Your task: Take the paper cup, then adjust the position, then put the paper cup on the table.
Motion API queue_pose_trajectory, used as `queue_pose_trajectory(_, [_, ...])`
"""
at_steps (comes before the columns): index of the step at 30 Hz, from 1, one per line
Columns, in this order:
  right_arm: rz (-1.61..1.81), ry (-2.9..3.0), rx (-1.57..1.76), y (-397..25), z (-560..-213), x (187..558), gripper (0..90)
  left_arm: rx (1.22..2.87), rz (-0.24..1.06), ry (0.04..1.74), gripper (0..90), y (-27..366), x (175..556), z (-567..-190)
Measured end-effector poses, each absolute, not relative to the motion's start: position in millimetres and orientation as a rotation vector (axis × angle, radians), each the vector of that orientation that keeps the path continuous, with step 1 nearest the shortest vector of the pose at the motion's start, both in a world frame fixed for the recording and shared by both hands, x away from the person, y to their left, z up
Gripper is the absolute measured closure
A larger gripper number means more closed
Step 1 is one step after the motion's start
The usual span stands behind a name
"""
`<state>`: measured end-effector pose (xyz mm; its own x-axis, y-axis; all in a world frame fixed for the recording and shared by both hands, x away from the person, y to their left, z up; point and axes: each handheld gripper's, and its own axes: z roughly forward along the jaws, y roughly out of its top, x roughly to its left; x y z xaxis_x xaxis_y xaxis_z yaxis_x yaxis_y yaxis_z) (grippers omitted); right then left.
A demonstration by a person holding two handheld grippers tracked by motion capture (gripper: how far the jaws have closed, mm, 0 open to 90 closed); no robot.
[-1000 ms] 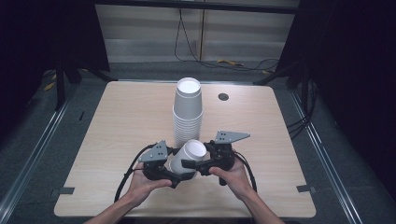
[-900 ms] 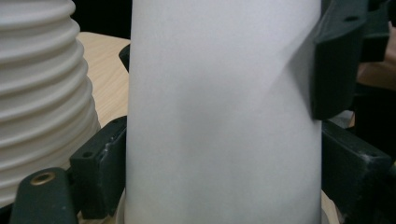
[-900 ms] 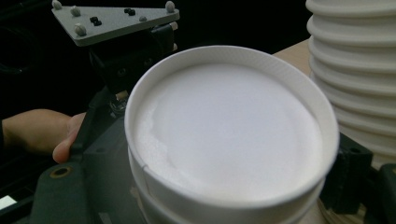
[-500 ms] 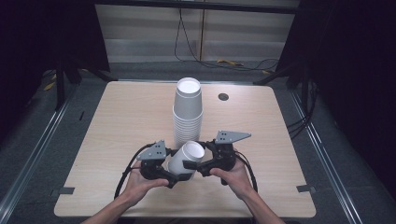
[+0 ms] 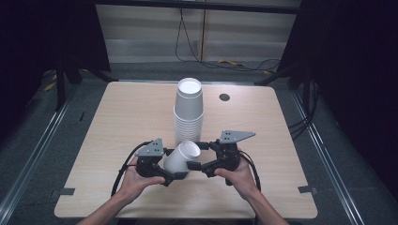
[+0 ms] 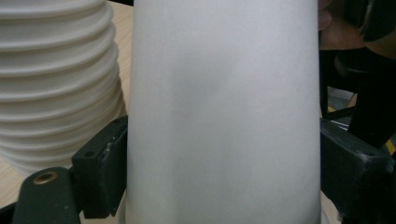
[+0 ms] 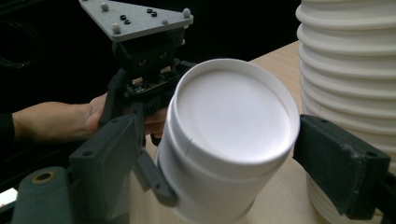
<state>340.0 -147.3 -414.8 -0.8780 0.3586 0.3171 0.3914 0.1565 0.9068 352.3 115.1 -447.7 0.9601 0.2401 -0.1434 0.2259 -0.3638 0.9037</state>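
A tall stack of upturned white paper cups (image 5: pixel 188 112) stands mid-table; its ribbed rims show in the left gripper view (image 6: pixel 56 84) and the right gripper view (image 7: pixel 350 60). In front of it a single white cup (image 5: pixel 180 158) is held tilted above the table, its flat base toward the right. My left gripper (image 5: pixel 172 165) is shut on that cup's wall (image 6: pixel 224 116), both jaws pressed against it. My right gripper (image 5: pixel 199 157) faces the cup's base (image 7: pixel 229 135), its jaws spread to either side with small gaps. The left gripper's grey plate (image 7: pixel 135 18) shows behind the cup.
The light wooden table (image 5: pixel 117 117) has a small dark round hole (image 5: pixel 224 97) at the back right. Both hands work near the front edge. Dark floor, metal rails and cables surround the table.
The held cup has shifted slightly left and toward the front edge with both hands. The stack has not moved.
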Motion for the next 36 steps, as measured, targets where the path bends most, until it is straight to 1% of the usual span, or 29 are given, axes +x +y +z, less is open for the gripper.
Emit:
queue_pose_trajectory(12, [-1.805,-2.48,-0.795,-163,-410,340,15.5,2.018,0.013,0.357,15.3,121,355,-445])
queue_pose_trajectory(16, [-1.75,-2.505,-0.793,-164,-413,341,15.6,2.068,0.021,0.351,15.5,117,354,-443])
queue_pose_trajectory(18, [-1.724,-2.51,-0.791,-164,-416,342,15.6,2.052,-0.029,0.374,15.5,115,354,-441])
queue_pose_trajectory(19, [-1.719,-2.509,-0.794,-164,-417,342,15.5,2.061,-0.031,0.365,15.5,113,352,-439])
queue_pose_trajectory(20, [-1.705,-2.515,-0.792,-164,-418,342,15.5,2.09,0.001,0.344,15.5,111,349,-436])
queue_pose_trajectory(23, [-1.682,-2.525,-0.78,-165,-418,342,15.5,2.091,-0.006,0.344,15.5,109,349,-435])
queue_pose_trajectory(29, [-1.612,-2.567,-0.745,-165,-418,341,15.5,2.146,0.02,0.335,15.5,109,349,-436])
queue_pose_trajectory(30, [-1.601,-2.578,-0.737,-164,-419,341,15.5,2.177,0.033,0.317,15.5,110,350,-436])
queue_pose_trajectory(36, [-1.497,-2.618,-0.711,-161,-419,340,16.9,2.21,0.05,0.308,15.7,111,352,-436])
